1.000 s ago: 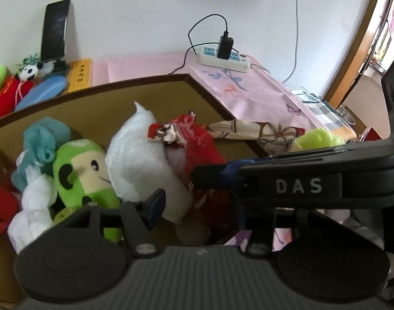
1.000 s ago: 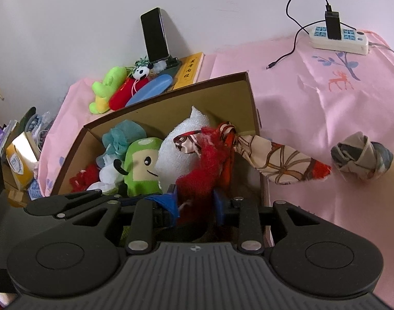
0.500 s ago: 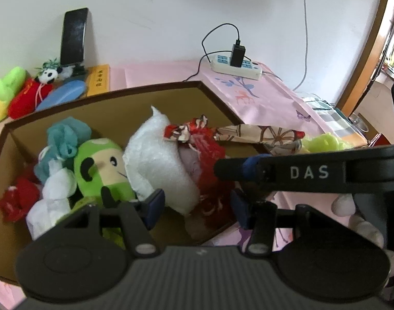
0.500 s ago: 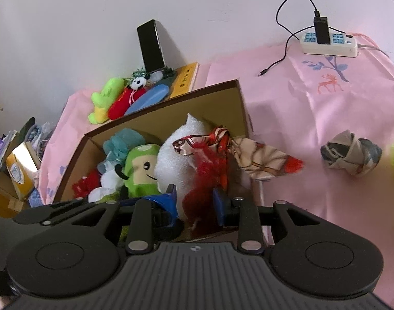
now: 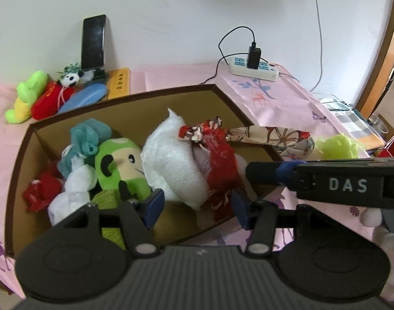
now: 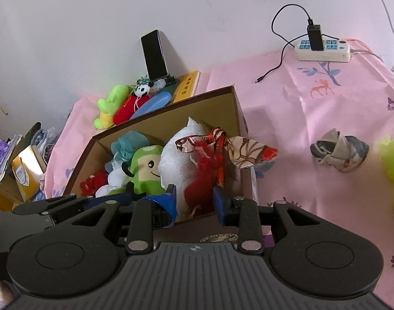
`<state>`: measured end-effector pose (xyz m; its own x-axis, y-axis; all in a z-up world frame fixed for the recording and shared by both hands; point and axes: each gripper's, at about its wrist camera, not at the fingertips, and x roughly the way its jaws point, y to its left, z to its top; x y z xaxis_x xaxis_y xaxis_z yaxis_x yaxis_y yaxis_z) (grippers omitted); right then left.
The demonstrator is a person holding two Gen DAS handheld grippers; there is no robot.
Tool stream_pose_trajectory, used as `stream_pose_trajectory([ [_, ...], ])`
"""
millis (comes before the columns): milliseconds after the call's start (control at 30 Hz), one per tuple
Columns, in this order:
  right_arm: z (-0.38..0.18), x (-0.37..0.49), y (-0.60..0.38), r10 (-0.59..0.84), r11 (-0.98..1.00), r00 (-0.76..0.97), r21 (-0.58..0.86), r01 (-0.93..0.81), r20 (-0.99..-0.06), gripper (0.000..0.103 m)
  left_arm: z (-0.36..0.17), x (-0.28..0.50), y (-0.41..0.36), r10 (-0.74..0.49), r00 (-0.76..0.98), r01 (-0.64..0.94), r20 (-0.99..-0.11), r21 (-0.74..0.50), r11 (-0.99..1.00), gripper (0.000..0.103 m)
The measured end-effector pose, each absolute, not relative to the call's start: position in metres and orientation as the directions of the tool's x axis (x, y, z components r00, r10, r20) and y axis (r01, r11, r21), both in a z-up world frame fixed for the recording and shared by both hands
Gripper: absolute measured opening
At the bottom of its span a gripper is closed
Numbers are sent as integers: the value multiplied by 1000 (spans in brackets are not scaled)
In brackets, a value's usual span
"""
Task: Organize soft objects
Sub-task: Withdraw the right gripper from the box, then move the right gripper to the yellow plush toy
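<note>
Box (image 6: pixel 230 103) packed with soft toys, so scarf (image 6: pixel 248 149) flops over rim. Left gripper (image 5: pixel 194 206) wide apart, empty. Right gripper (image 6: pixel 194 201) apart, empty, above red fluff (image 6: pixel 207 170). Rolled cloth (image 6: pixel 339 149) waits outside.

**Count of things in view**

One cardboard box (image 6: pixel 224 103). One green plush (image 6: pixel 148 170) inside it, with one white towel (image 6: pixel 175 160), one patterned scarf (image 6: pixel 244 149), one teal puff (image 6: pixel 127 146). On the pink cloth: one knotted scarf ball (image 6: pixel 339 149), one power strip (image 6: pixel 323 49), one phone (image 6: pixel 154 54).
</note>
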<state>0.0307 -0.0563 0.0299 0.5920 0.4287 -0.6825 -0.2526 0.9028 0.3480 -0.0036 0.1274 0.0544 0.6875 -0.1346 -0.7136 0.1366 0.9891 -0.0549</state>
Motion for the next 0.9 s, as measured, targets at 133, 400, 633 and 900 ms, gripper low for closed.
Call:
stream_pose_trajectory([
  [133,34,24,-62,432,901,600,349,-258,-673,14,59,-10,122,-106,691,115,-715,-35,993,56],
  [400,38,9,-73,461,887,589,368,-278,-664,14,69,-30,101,-56,707,89,-705,10,996,57],
  [633,41,-1,-83,480,877,575,371,-305,-662,14,70,-41,87,-18,703,46,-711,20,999,57],
  [900,39,-8,-102,481,876,559,366,-312,-675,14,62,-46,64,-6,686,29,-728,19,999,57],
])
